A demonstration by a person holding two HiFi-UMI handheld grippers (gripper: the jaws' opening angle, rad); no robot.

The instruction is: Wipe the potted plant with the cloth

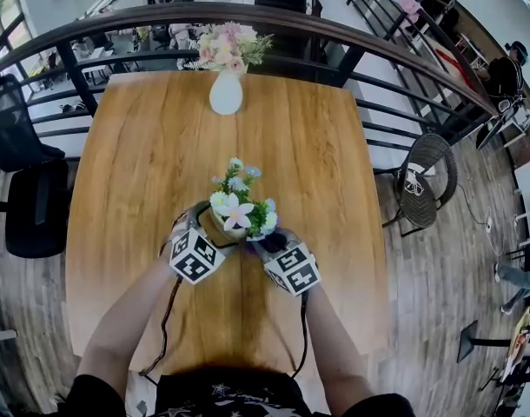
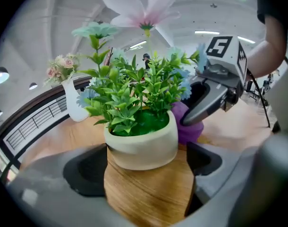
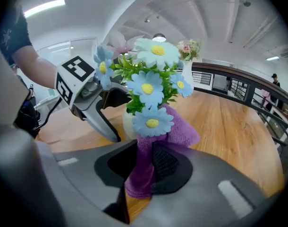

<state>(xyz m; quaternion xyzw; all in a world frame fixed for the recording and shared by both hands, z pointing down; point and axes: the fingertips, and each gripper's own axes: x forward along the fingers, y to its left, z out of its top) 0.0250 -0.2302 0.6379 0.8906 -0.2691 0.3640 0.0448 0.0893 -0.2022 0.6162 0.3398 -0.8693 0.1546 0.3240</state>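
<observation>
The potted plant (image 1: 237,214), a cream and wood pot of green leaves and pastel flowers, stands near our edge of the wooden table (image 1: 152,146). The purple cloth (image 3: 143,171) is pressed against the pot's side, just under a blue flower, so we judge the wiping to be under way. We cannot tell how much is clean, and the leaves probably need doing. Our right gripper (image 1: 267,241) has its jaws pinched together on the cloth. Our left gripper (image 1: 204,226) has its jaws closed against the pot's wooden base, steadying it.
</observation>
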